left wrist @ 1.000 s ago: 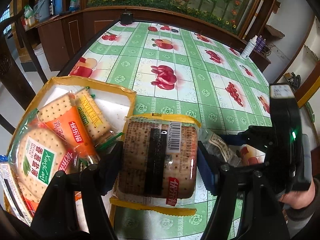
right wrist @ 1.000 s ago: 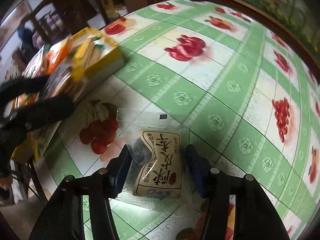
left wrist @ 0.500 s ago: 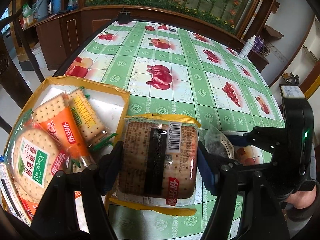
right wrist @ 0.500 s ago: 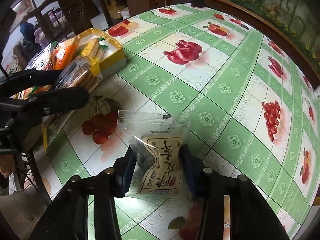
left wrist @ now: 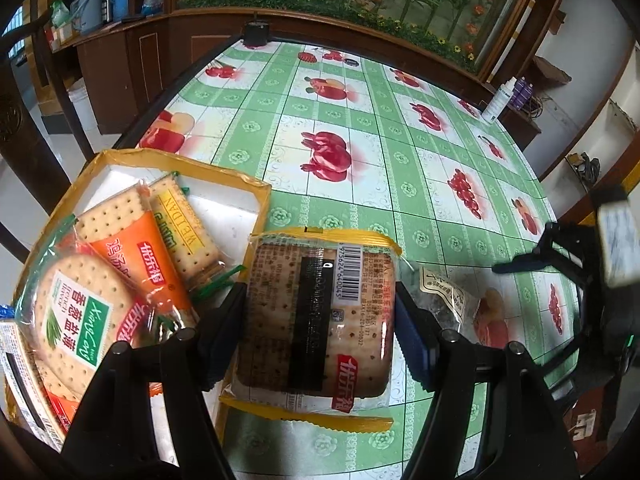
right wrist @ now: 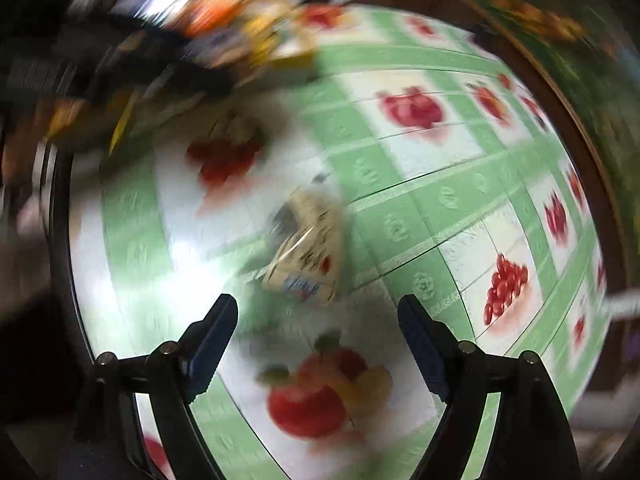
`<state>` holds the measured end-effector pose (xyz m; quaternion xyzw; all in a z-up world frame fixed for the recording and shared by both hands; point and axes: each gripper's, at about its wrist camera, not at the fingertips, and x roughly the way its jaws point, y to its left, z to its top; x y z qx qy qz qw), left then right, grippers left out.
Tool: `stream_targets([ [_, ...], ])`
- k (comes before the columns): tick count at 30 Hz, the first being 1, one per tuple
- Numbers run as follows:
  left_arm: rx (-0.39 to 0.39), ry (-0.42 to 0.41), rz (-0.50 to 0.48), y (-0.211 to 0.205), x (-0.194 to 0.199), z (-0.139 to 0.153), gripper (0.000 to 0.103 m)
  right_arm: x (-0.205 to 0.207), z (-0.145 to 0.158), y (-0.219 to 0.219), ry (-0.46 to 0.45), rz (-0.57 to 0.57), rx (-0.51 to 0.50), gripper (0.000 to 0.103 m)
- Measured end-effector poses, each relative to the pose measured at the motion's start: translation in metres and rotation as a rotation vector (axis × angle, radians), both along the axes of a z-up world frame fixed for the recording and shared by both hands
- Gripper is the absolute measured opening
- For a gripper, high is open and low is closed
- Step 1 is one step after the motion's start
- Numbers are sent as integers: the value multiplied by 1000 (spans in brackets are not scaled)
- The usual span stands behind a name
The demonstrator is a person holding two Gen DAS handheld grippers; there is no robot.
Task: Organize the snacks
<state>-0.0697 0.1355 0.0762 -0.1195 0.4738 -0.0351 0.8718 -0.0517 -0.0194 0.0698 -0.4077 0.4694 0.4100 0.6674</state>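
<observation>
Nearest, the left gripper (left wrist: 318, 320) is clamped on a yellow-edged cracker pack (left wrist: 318, 316), barcode side up, one pad on each long side. That hold looks meant to carry the pack into the yellow-rimmed tray (left wrist: 224, 178), which sits just left of it and already holds several biscuit packs (left wrist: 132, 264). The pack hangs over the tray's near right corner, so the rim there is the edge to clear. The tray's far white floor is still bare, probably the easiest place to put it.

Right of the cracker pack, a small cream pouch (right wrist: 308, 248) lies loose on the fruit-print tablecloth (left wrist: 360, 128). The right gripper (right wrist: 318, 312) hovers over it with its jaws opening, nothing pinched. Beyond the tray, the table runs clear to its dark far edge.
</observation>
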Motion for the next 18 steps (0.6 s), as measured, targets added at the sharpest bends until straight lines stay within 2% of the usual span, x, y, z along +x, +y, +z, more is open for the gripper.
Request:
stream_targets([
  [2, -1, -3, 0, 0, 3, 2, 71, -8, -7, -2, 16, 66, -70, 82],
  [4, 7, -13, 1, -3, 7, 3, 71, -7, -15, -3, 5, 64, -90, 82],
  [6, 9, -4, -9, -7, 11, 1, 71, -1, -20, -4, -47, 47, -87, 82],
  [8, 10, 4, -22, -10, 13, -2, 71, 12, -24, -4, -65, -18, -60, 83],
  [11, 2, -3, -14, -6, 13, 0, 71, 20, -26, 7, -10, -76, -9, 82],
  [14, 6, -21, 23, 6, 11, 6, 71, 6, -8, 27, 101, -1, 135, 82],
  [15, 9, -26, 33, 10, 9, 8, 71, 5, -5, 28, 97, 8, 144, 82],
  [17, 7, -35, 43, 18, 5, 13, 71, 12, 1, 24, 27, -22, 123, 83],
  [18, 7, -39, 46, 20, 3, 15, 71, 21, 3, 17, 32, -52, 121, 83],
])
